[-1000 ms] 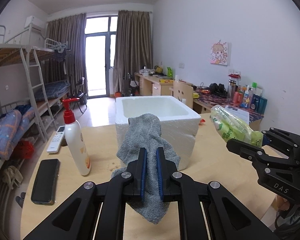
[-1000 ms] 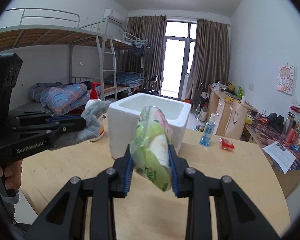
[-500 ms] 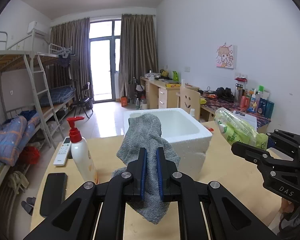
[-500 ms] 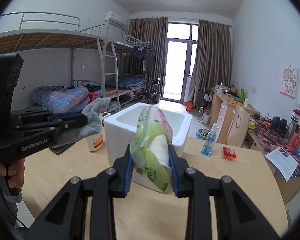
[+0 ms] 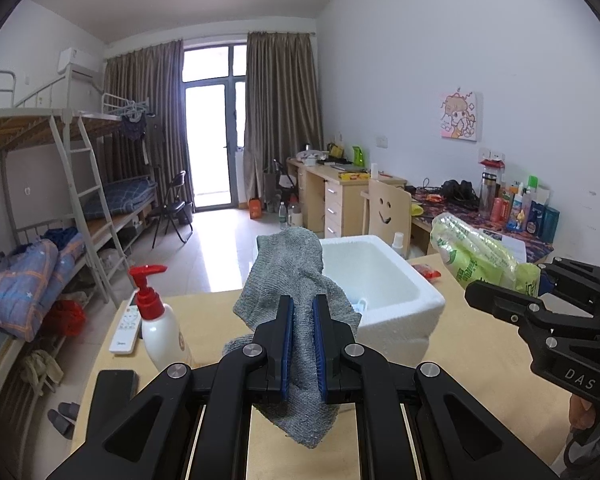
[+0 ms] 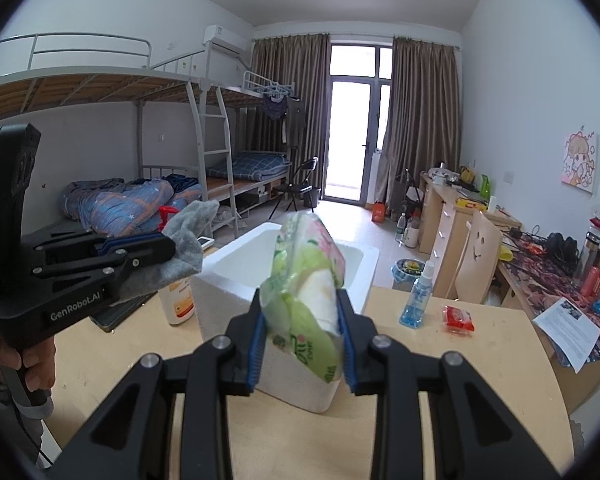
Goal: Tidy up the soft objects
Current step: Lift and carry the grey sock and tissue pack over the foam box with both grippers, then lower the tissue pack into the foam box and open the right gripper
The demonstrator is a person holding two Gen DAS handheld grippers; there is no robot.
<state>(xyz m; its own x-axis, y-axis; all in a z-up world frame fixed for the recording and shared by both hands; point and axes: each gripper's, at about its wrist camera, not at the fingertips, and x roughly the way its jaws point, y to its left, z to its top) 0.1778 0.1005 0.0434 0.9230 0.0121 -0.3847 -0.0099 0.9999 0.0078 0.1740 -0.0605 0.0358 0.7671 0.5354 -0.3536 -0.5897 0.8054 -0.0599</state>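
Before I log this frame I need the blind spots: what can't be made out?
- White foam box floor: left wrist view, the grey cloth covers its near corner; right wrist view, the green tissue pack blocks it.
- Pump bottle label: right wrist view, mostly behind the left gripper.
- Phone: left wrist view, partly behind that gripper's arm.

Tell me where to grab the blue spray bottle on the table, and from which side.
Grip the blue spray bottle across its round body, below the narrow white nozzle, coming level from the table's near side. It stands upright and apart from the red packet, so both sides look free.
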